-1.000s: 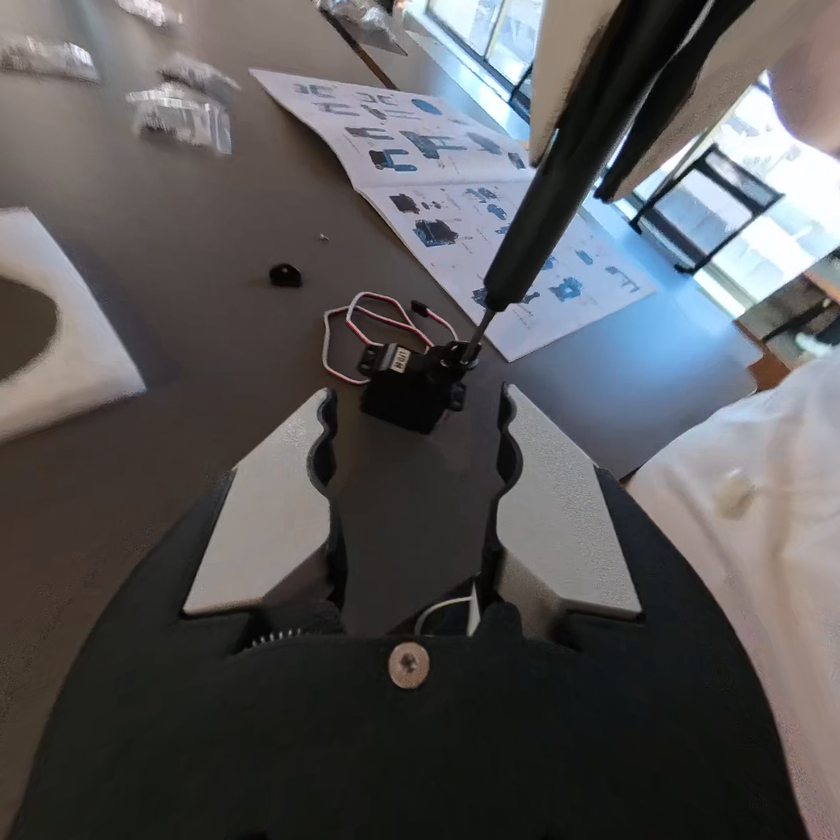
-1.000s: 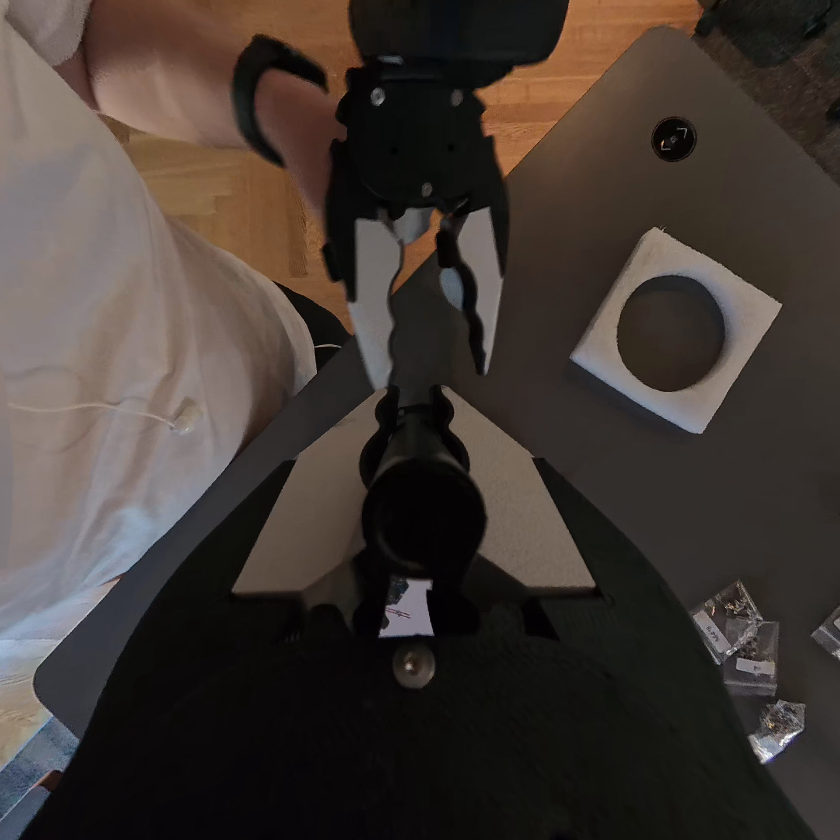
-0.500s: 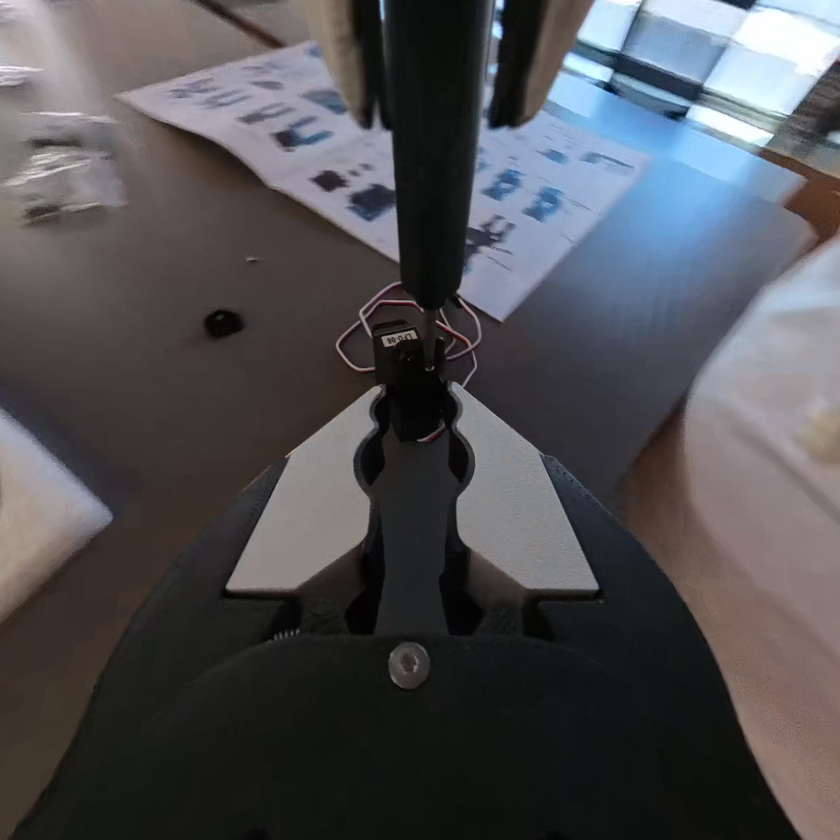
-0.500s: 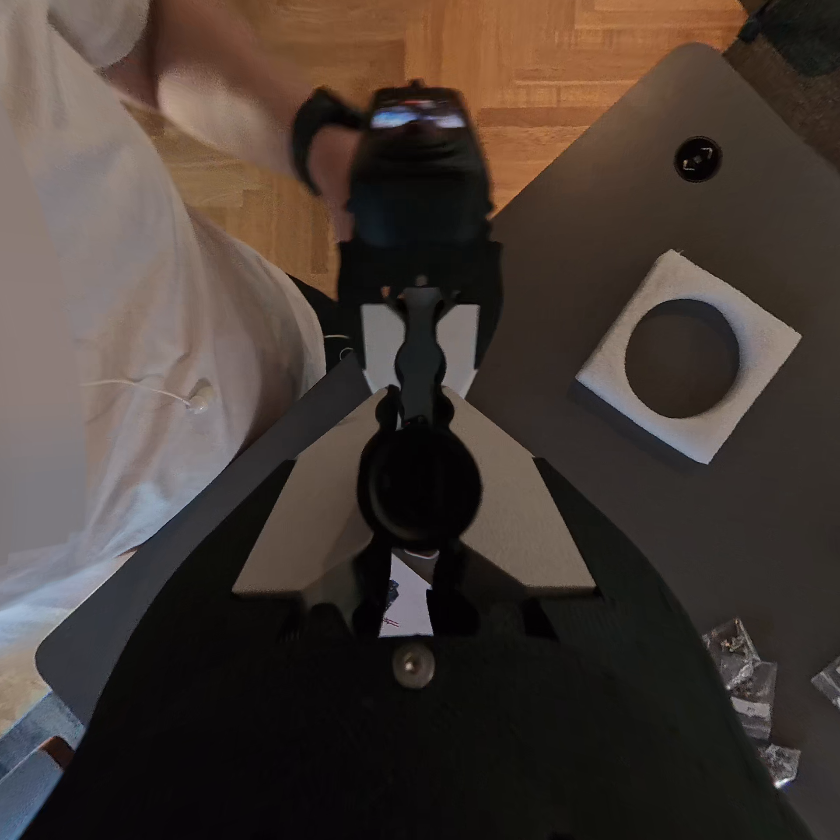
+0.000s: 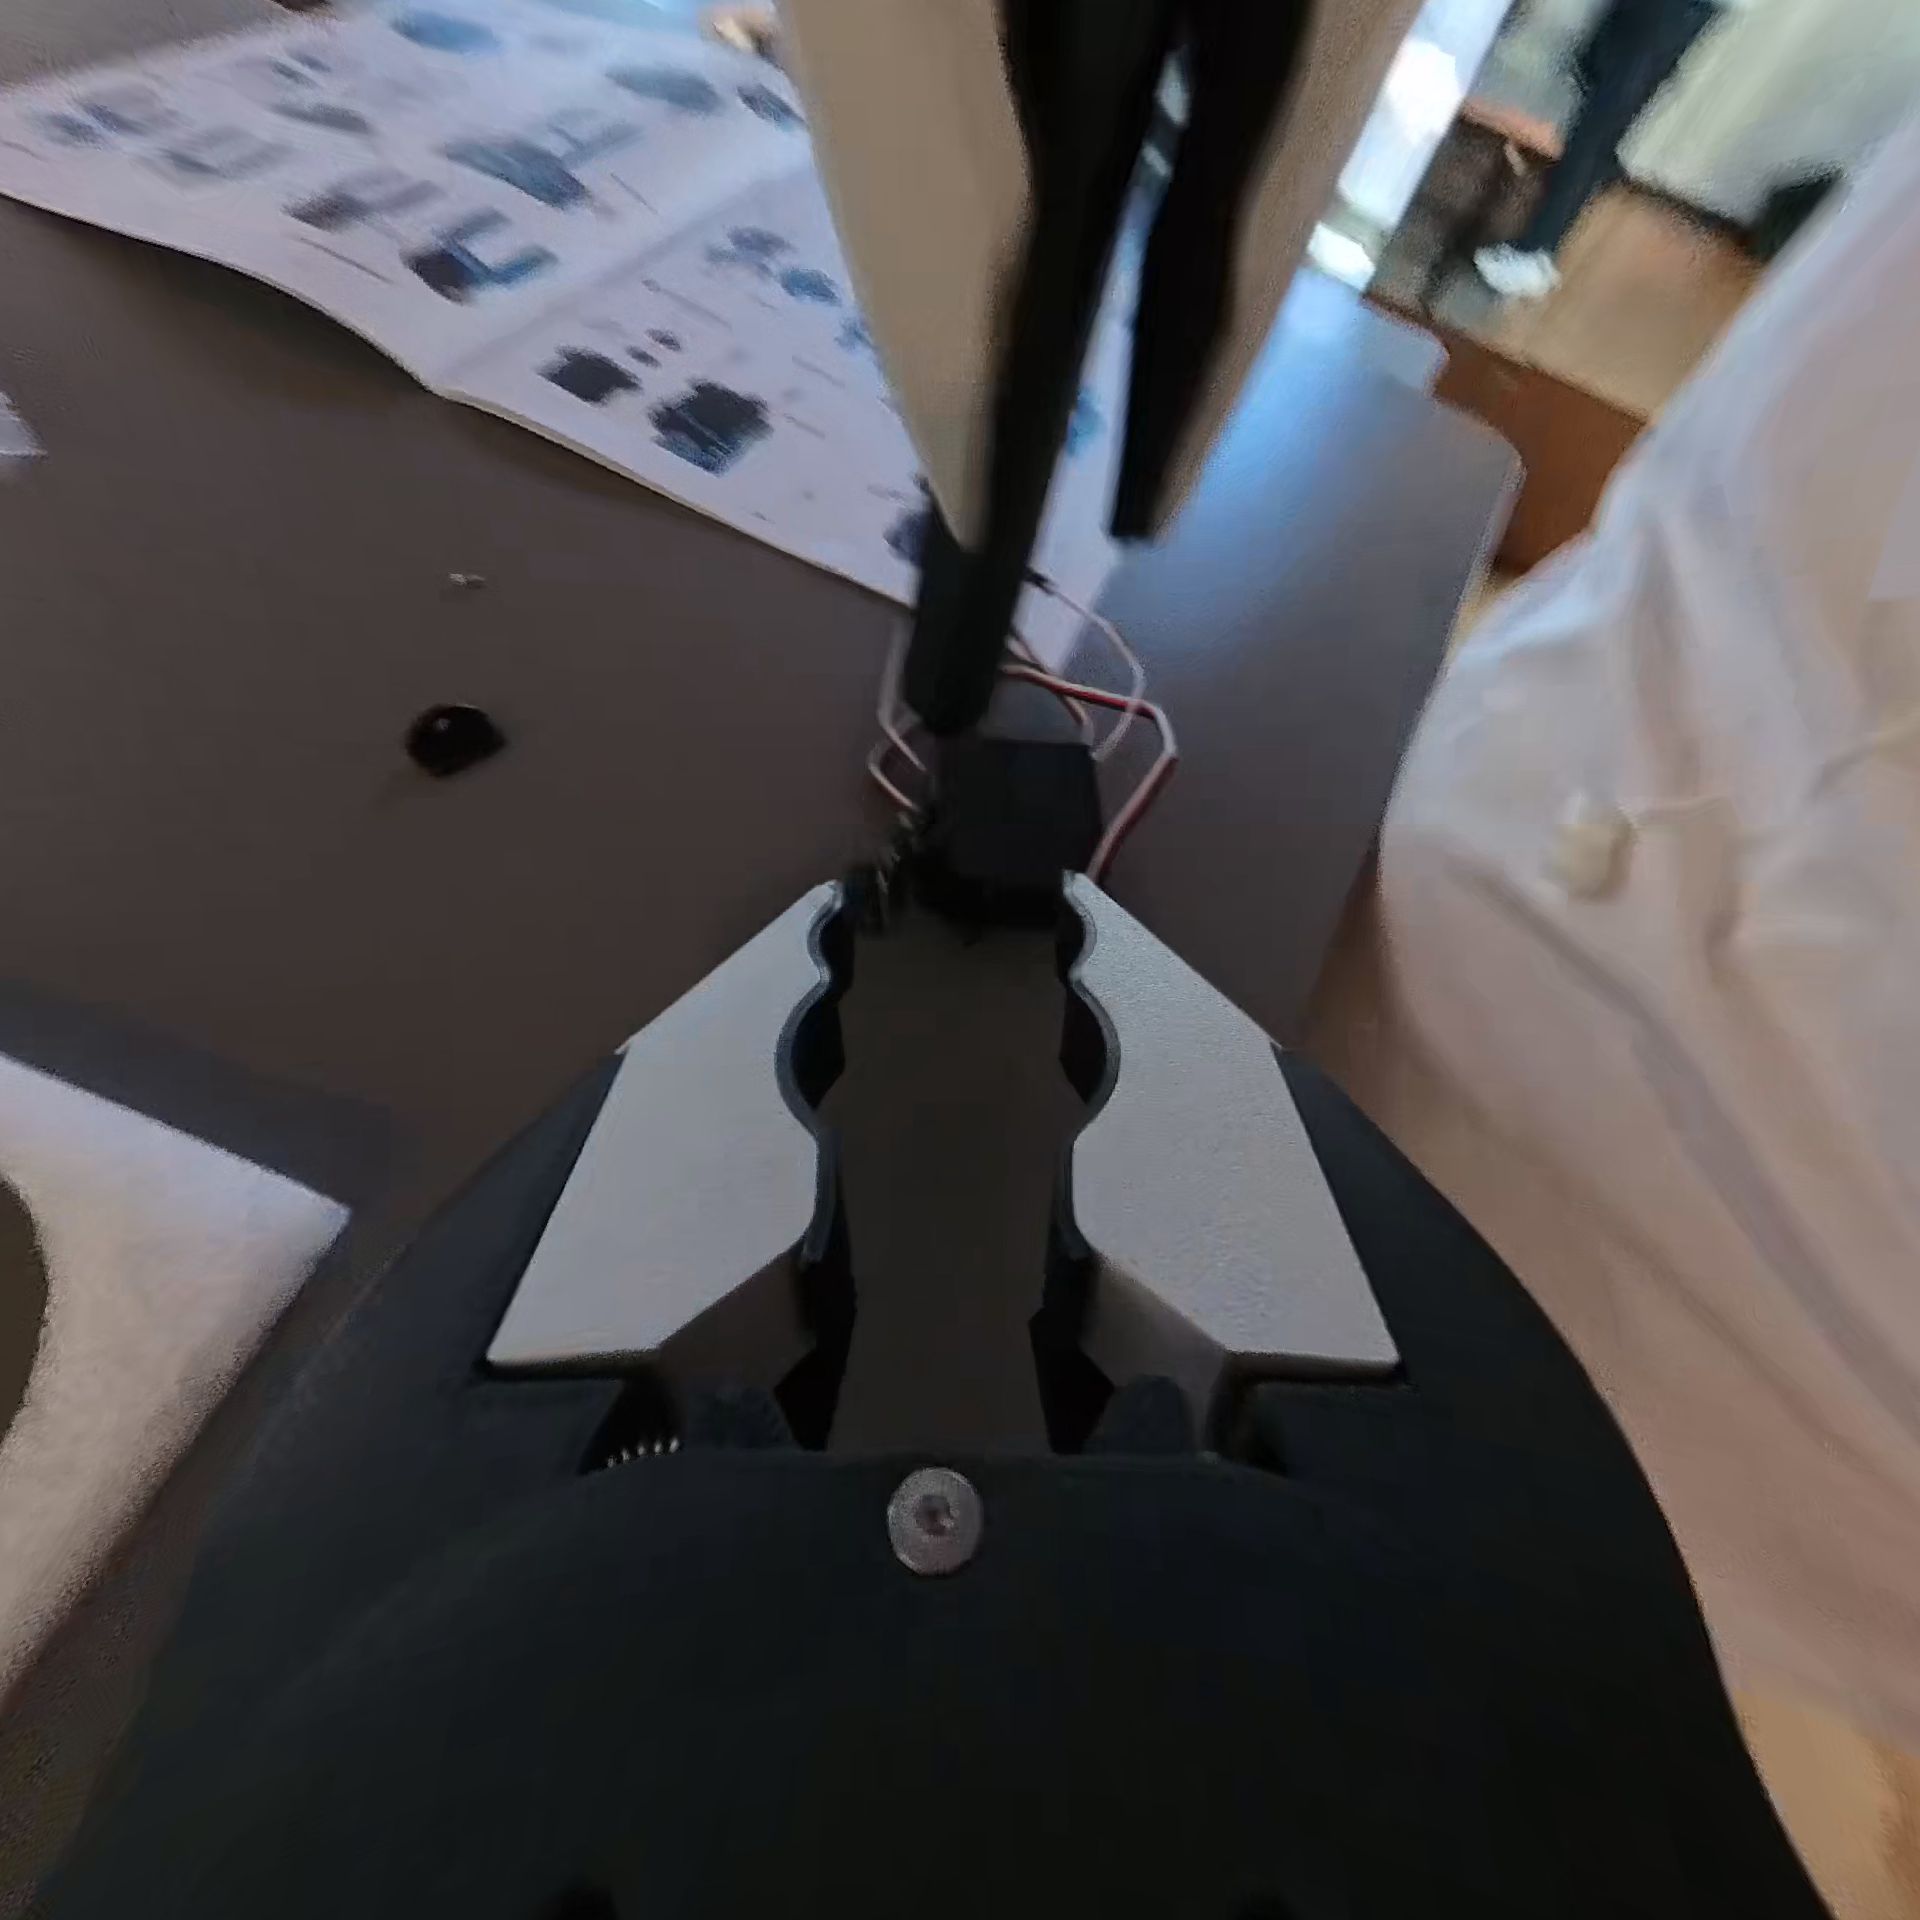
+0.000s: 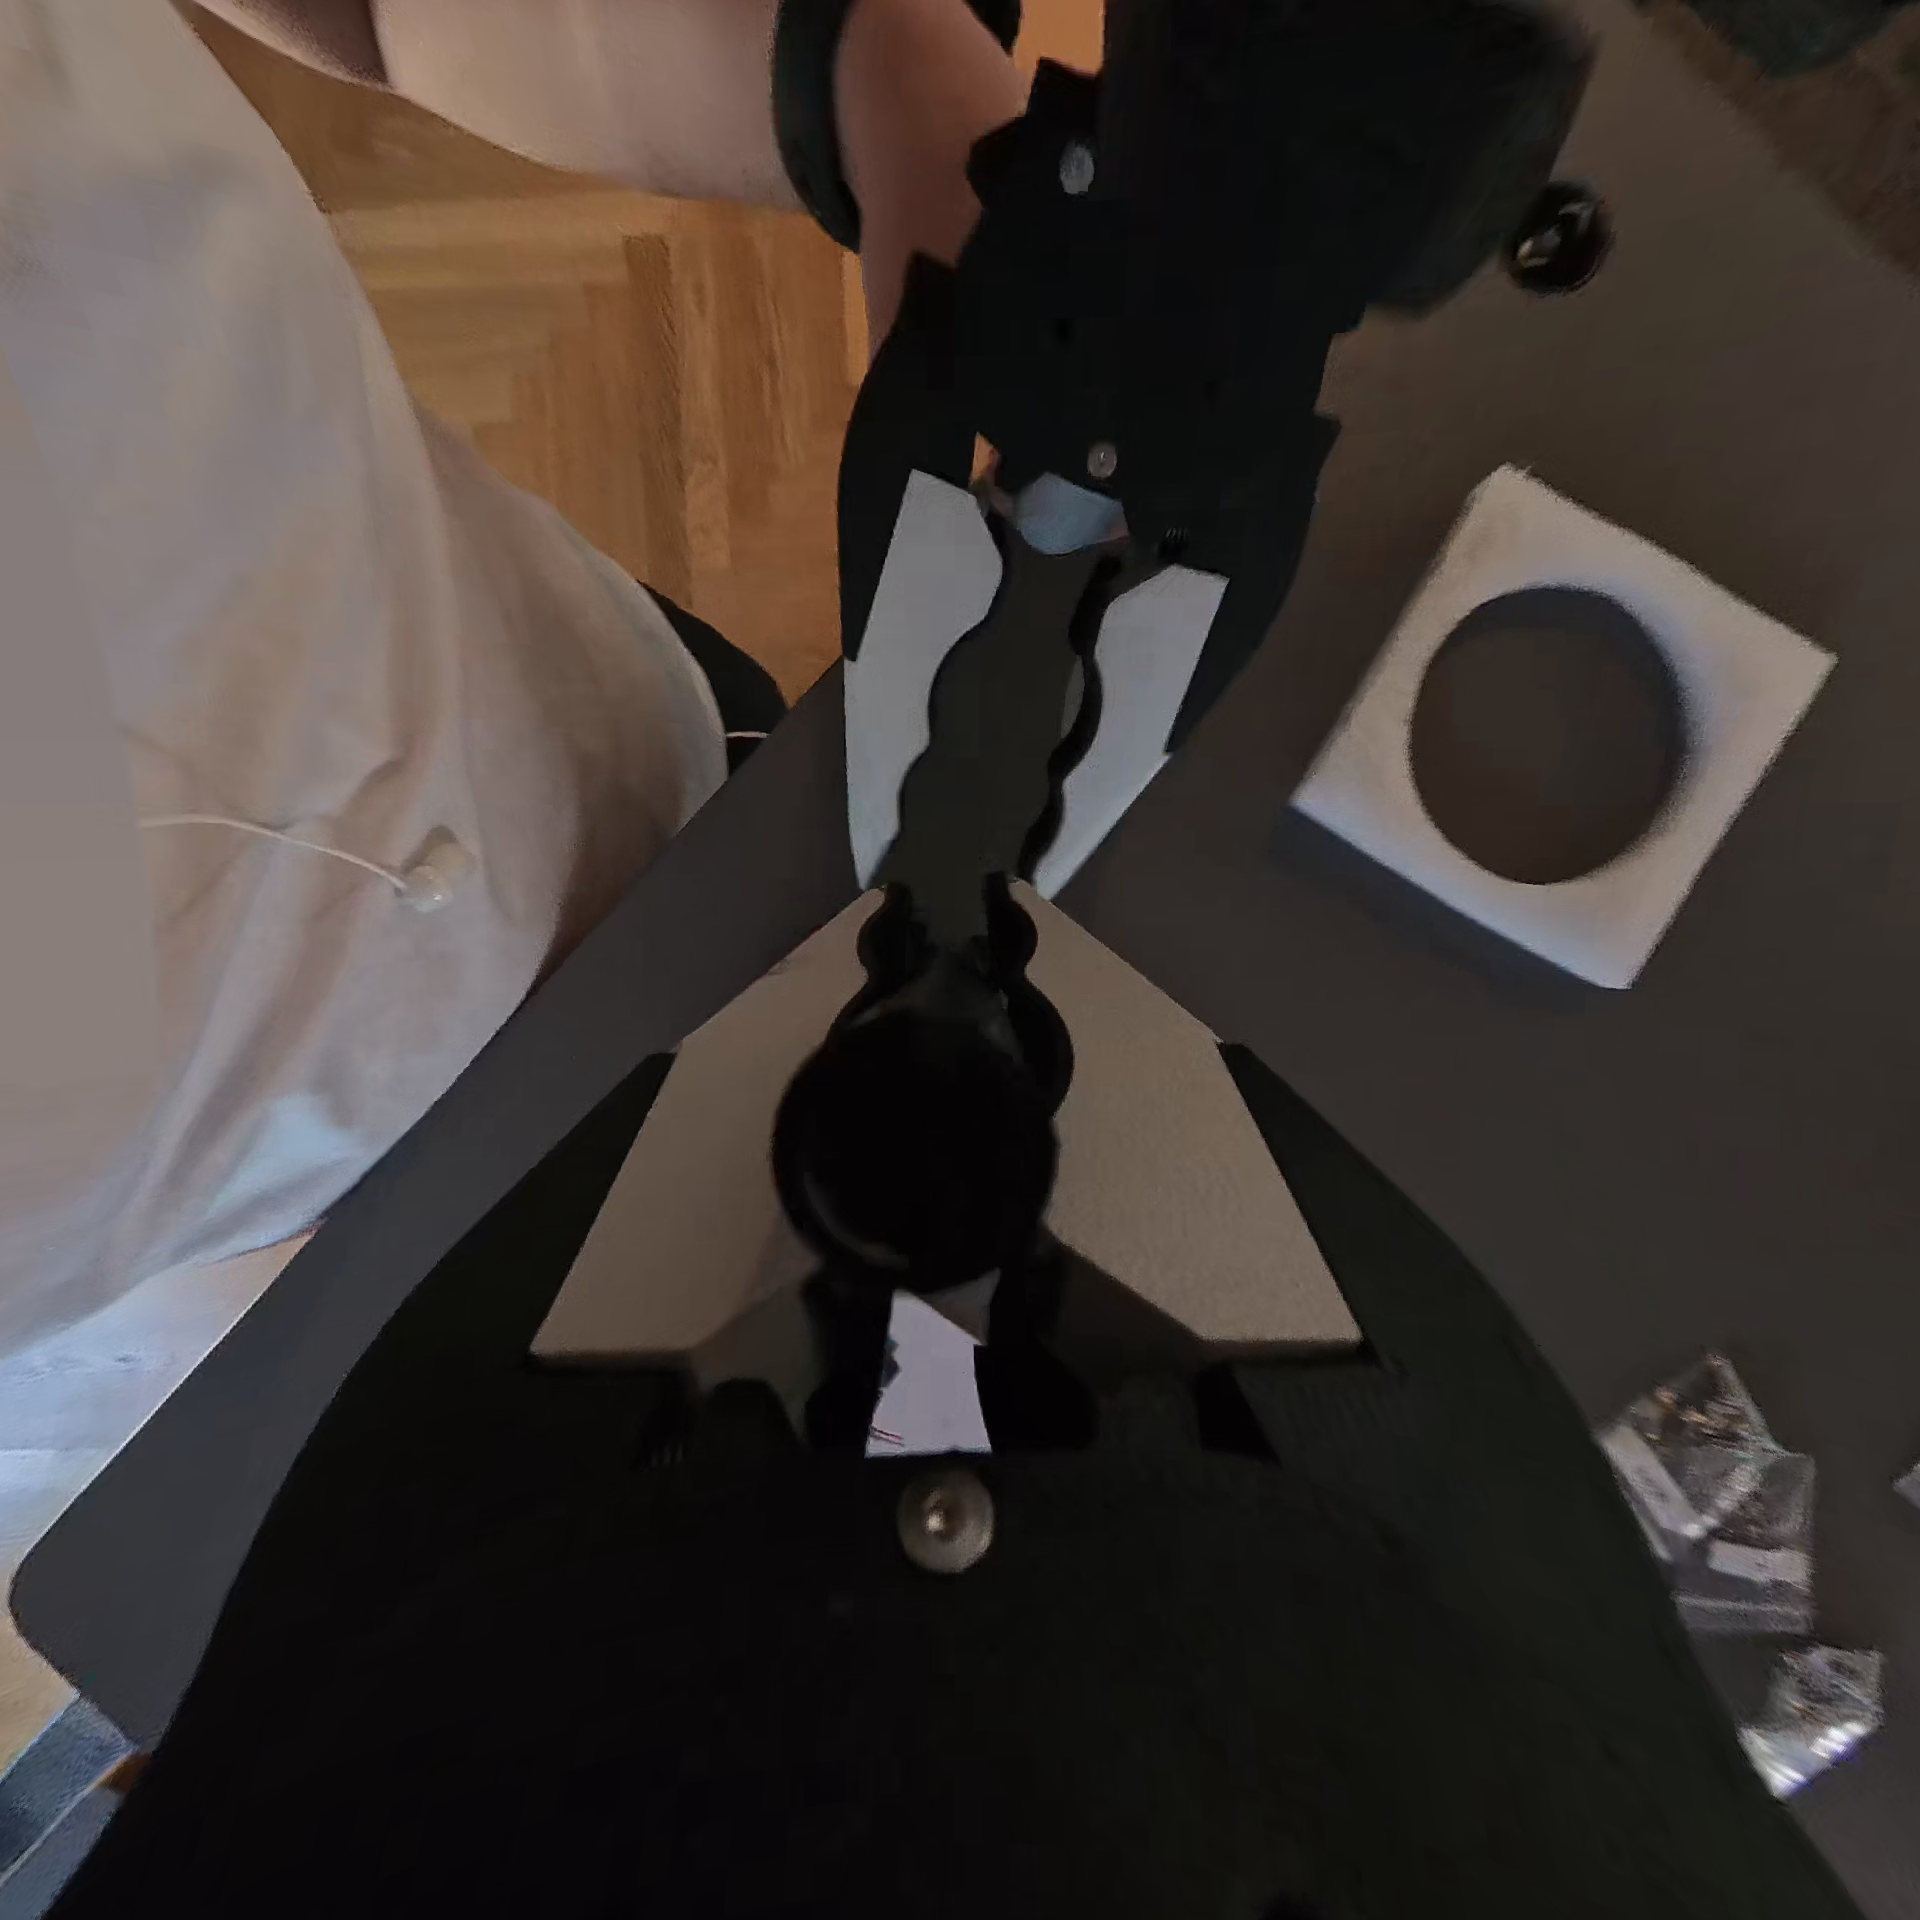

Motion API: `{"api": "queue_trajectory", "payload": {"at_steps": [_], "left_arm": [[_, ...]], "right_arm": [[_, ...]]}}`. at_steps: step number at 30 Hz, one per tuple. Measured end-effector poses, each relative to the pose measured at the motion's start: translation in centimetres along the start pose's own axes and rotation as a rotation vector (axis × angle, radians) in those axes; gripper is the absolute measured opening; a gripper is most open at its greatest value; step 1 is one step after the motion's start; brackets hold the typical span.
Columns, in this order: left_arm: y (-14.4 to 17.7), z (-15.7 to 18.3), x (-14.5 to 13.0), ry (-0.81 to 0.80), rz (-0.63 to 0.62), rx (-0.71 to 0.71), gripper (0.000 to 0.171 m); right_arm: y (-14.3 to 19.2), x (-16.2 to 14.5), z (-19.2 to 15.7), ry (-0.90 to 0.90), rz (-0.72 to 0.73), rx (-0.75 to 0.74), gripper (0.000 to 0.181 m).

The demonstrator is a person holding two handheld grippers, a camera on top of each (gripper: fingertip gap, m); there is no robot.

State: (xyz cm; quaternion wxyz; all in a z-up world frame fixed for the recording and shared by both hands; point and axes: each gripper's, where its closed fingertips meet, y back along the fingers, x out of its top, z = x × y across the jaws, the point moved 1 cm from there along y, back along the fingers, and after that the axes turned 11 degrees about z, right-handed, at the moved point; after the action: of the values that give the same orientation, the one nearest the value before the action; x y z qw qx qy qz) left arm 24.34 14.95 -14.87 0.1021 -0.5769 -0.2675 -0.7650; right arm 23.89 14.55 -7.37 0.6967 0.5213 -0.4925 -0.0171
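Observation:
A small black servo (image 5: 1023, 821) with red and white wires stands on the dark table (image 5: 312, 831). My left gripper (image 5: 956, 891) has its fingertips on either side of the servo's base and looks shut on it. It also shows in the right wrist view (image 6: 961, 878), where the servo is hidden. My right gripper (image 6: 951, 904) is shut on a black screwdriver (image 6: 914, 1153) and points down from above. In the left wrist view the right gripper (image 5: 1039, 520) hangs at the top. The screwdriver's shaft (image 5: 971, 582) reaches down to the servo's top left corner. The view is blurred.
A printed instruction sheet (image 5: 468, 208) lies beyond the servo. A white foam block (image 6: 1382, 748) with a round hole lies to the left. A small black part (image 5: 452, 738) and a tiny screw (image 5: 464, 582) lie loose. Bags of parts (image 6: 1725, 1507) lie farther off. A person's white shirt (image 5: 1662, 935) is at the table edge. The tips of one gripper are about 7 cm away from the tips of the other. My left tips are roughly 12 cm from the white foam block (image 6: 1382, 748).
My left gripper moved up to the servo and closed from wide open onto it; its jaws now stand a little wider than half a second ago. The screwdriver has tilted while staying on the servo.

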Motion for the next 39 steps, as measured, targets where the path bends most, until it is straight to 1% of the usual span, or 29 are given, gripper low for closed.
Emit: {"api": "queue_trajectory", "payload": {"at_steps": [1,4,6,8,9,11,13,15,17,19,22,23,24,26,27,28,30,32,36,39], "left_arm": [[-0.2,-0.4,0.3,0.025,0.03,0.063,0.036],[-0.7,-1.1,0.4,0.122,0.006,0.175,0.049],[-0.8,-0.5,0.5,0.223,0.004,0.18,0.053],[-0.5,-0.4,-0.4,0.268,-0.057,0.235,0.054],[-0.3,-0.4,-1.1,0.255,-0.101,0.263,0.051],[0.2,-0.4,-1.8,0.207,-0.15,0.301,0.038],[0.5,-0.6,-2.2,0.179,-0.17,0.315,0.033],[0.7,-0.5,-2.6,0.21,-0.195,0.305,0.033],[0.3,0.4,-2.0,0.313,-0.149,0.276,0.04],[-0.6,1.3,-1.1,0.432,-0.068,0.269,0.052],[-2.0,1.3,-1.1,0.554,0.008,0.367,0.062],[-2.2,0.9,-1.1,0.563,0.024,0.399,0.059],[-2.3,0.6,-1.1,0.554,0.023,0.427,0.055],[-2.6,0.3,-1.4,0.493,-0.021,0.473,0.048],[-2.9,0.4,-1.5,0.433,-0.05,0.49,0.049],[-3.2,0.7,-1.5,0.371,-0.072,0.503,0.056],[-3.9,1.1,-1.7,0.272,-0.124,0.515,0.059],[-4.4,1.5,-1.6,0.226,-0.133,0.515,0.051],[-4.4,1.3,-1.2,-0.049,-0.135,0.616,0.05],[-3.6,0.4,-1.0,-0.287,-0.184,0.714,0.049]], "right_arm": [[-0.4,-0.3,-0.3,-0.013,-0.003,0.008,0.015],[-0.9,-1.3,-0.1,-0.029,-0.019,-0.014,0.015],[-0.9,-1.4,0.0,-0.055,0.005,-0.01,0.015],[-0.8,-1.5,0.2,-0.069,0.029,-0.011,0.015],[-0.6,-1.5,0.2,-0.071,0.038,-0.014,0.015],[-0.1,-1.6,0.4,-0.077,0.06,-0.025,0.015],[0.7,-1.4,0.7,-0.101,0.098,-0.04,0.015],[1.9,-1.4,2.0,-0.126,0.126,-0.09,0.015],[3.2,-1.7,3.5,-0.169,0.155,-0.147,0.015],[4.2,-2.1,4.2,-0.212,0.206,-0.174,0.015],[4.7,-3.1,3.8,-0.255,0.277,-0.187,0.015],[4.8,-3.4,3.4,-0.258,0.293,-0.194,0.015],[4.8,-3.7,3.0,-0.261,0.311,-0.201,0.015],[5.0,-4.0,2.1,-0.27,0.357,-0.207,0.015],[5.1,-4.1,1.7,-0.273,0.381,-0.21,0.015],[5.3,-4.3,1.4,-0.279,0.405,-0.215,0.015],[5.6,-4.7,0.9,-0.294,0.451,-0.218,0.015],[5.8,-4.8,0.4,-0.303,0.495,-0.21,0.014],[6.2,-4.9,-0.2,-0.292,0.534,-0.212,0.014],[6.6,-4.3,-0.4,-0.271,0.559,-0.209,0.014]]}}
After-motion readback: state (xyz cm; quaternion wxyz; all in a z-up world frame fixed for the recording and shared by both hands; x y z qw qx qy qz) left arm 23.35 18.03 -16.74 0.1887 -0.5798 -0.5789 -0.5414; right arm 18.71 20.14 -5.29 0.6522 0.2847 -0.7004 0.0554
